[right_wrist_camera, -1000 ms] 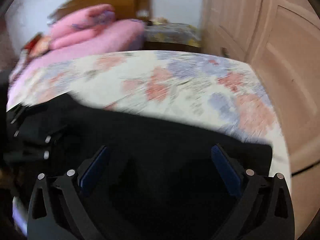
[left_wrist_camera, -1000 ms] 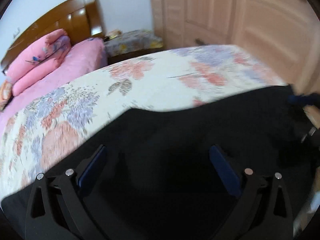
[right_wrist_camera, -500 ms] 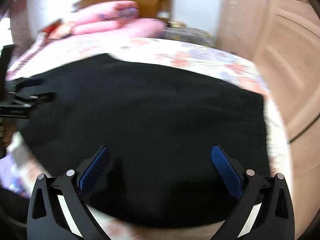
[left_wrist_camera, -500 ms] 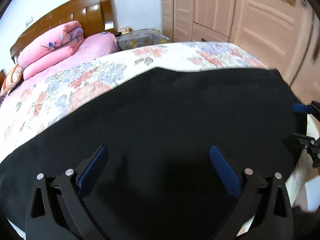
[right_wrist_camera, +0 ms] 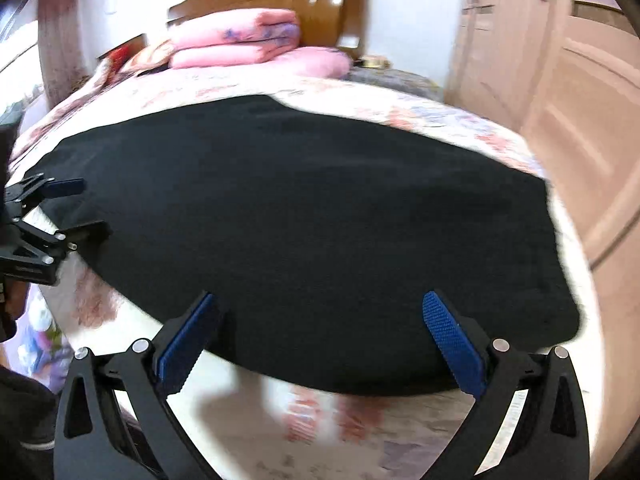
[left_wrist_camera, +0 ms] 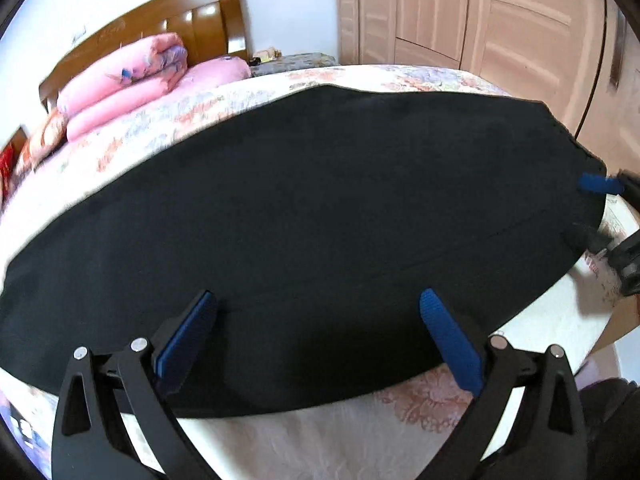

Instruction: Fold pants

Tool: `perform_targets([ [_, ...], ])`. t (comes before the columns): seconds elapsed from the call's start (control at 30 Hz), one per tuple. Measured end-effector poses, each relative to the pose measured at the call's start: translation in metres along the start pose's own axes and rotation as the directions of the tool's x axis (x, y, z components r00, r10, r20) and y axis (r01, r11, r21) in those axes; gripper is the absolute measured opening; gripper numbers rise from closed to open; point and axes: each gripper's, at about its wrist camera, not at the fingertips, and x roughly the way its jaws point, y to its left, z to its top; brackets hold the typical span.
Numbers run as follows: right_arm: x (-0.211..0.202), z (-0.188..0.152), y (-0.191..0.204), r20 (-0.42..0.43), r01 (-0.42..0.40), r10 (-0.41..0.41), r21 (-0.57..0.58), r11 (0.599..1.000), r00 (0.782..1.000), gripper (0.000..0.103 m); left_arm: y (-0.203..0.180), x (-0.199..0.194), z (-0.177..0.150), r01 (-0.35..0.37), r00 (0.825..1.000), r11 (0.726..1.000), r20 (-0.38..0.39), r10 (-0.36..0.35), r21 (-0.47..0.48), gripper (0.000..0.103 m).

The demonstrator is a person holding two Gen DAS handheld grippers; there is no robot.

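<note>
Wooden headboard (left_wrist_camera: 160, 20), wardrobe (left_wrist_camera: 480, 20) (white walls)

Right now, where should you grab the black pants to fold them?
Grab the pants at their two end corners along the near edge, coming in low from the foot of the bed. They lie flat and spread sideways, and that edge is closest. The left gripper and right gripper are open, each towards its own end.
</note>
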Motion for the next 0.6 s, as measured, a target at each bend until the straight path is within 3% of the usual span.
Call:
perform_targets([
  [0.03, -0.003, -0.004, -0.001, 0.03, -0.01, 0.009, 0.011, 1.0, 1.0, 0.099, 0.003, -0.001, -0.004, 0.008, 1.0, 1.0, 0.016, -0.008, -0.013, 0.102],
  [0.27, -0.008, -0.001, -0.007, -0.065, -0.003, 0.007, 0.054, 0.999, 0.998, 0.099, -0.003, -0.002, -0.009, -0.007, 0.999, 1.0, 0.04, 0.007, -0.01, 0.102],
  [0.4, -0.003, 0.037, 0.008, 0.023, -0.039, 0.038, 0.056, 0.998, 0.999, 0.099, -0.006, -0.002, -0.01, -0.01, 0.999, 1.0, 0.043, 0.01, -0.01, 0.102],
  [0.53, 0.032, 0.05, 0.023, -0.039, -0.003, 0.003, 0.014, 1.0, 0.999, 0.099, -0.008, -0.004, -0.011, -0.011, 0.999, 1.0, 0.04, 0.011, -0.009, 0.102],
  [0.6, 0.04, 0.044, 0.018, -0.019, -0.018, 0.018, 0.042, 0.999, 1.0, 0.099, -0.007, -0.004, -0.011, -0.009, 0.999, 1.0, 0.042, 0.01, -0.008, 0.102],
])
